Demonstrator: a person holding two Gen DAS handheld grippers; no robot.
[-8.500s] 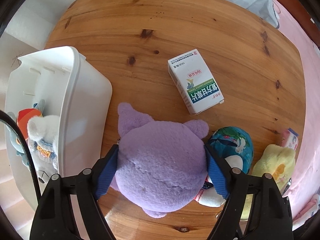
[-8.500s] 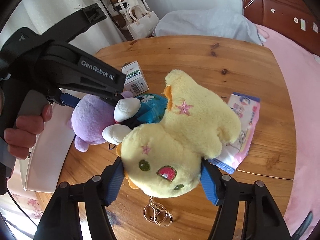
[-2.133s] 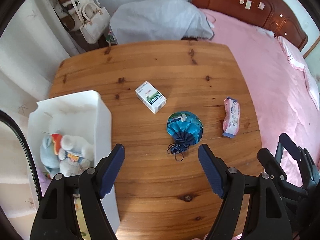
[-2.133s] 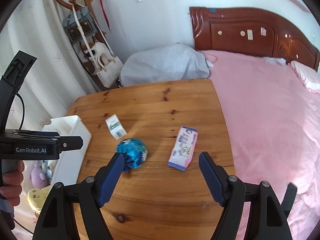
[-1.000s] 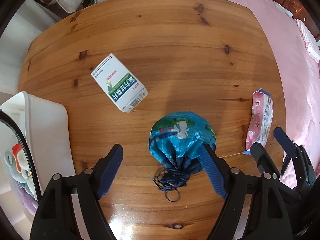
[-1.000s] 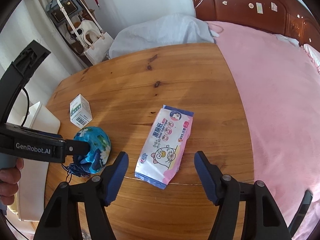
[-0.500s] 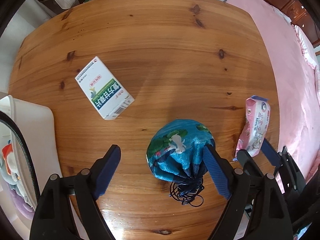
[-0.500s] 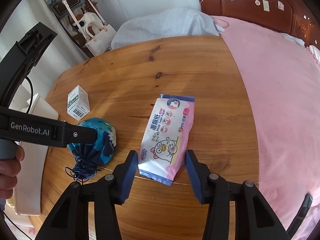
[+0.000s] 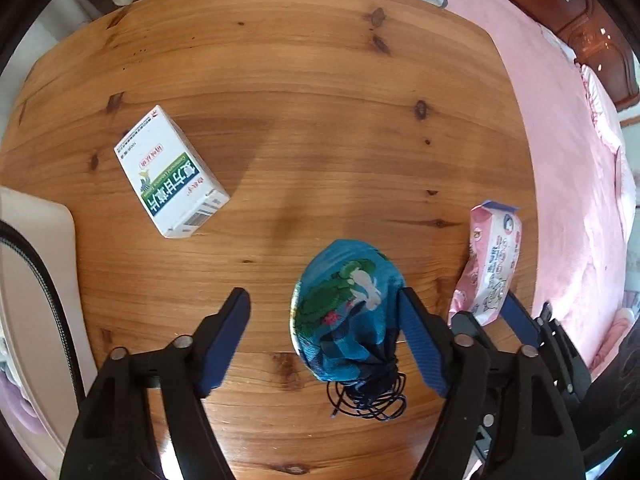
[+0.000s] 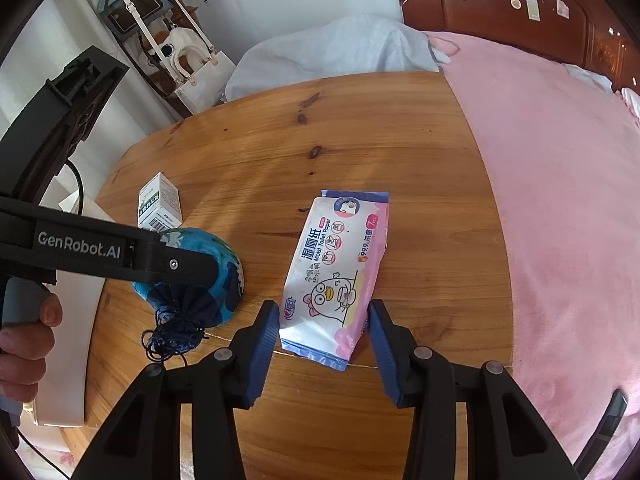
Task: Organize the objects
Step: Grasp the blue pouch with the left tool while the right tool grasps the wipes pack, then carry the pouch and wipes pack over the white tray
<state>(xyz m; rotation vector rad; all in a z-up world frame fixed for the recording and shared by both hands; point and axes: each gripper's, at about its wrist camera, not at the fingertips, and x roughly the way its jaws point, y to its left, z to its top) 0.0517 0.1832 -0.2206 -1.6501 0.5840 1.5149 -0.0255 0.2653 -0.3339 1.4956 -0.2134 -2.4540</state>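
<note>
A blue patterned drawstring pouch (image 9: 346, 312) lies on the wooden table (image 9: 320, 100). My left gripper (image 9: 324, 320) is open around it; its right finger touches the pouch and its left finger stands apart. The pouch also shows in the right wrist view (image 10: 224, 276). A pink pack of moist toilet paper (image 10: 336, 268) lies to the pouch's right. My right gripper (image 10: 324, 324) stands open, its fingers on either side of the pack's near end. The pack also shows in the left wrist view (image 9: 492, 264). A white and green medicine box (image 9: 170, 178) lies at the left.
A white bin (image 9: 36, 280) stands at the table's left edge. A pink bed (image 10: 560, 184) runs along the table's right side. A grey bundle (image 10: 332, 56) and hanging bags (image 10: 192, 68) are beyond the far edge.
Both grippers have moved down and forward. The left one now straddles the pouch. The right one has narrowed around the pack's near end. Earlier, the plush toys went into the bin.
</note>
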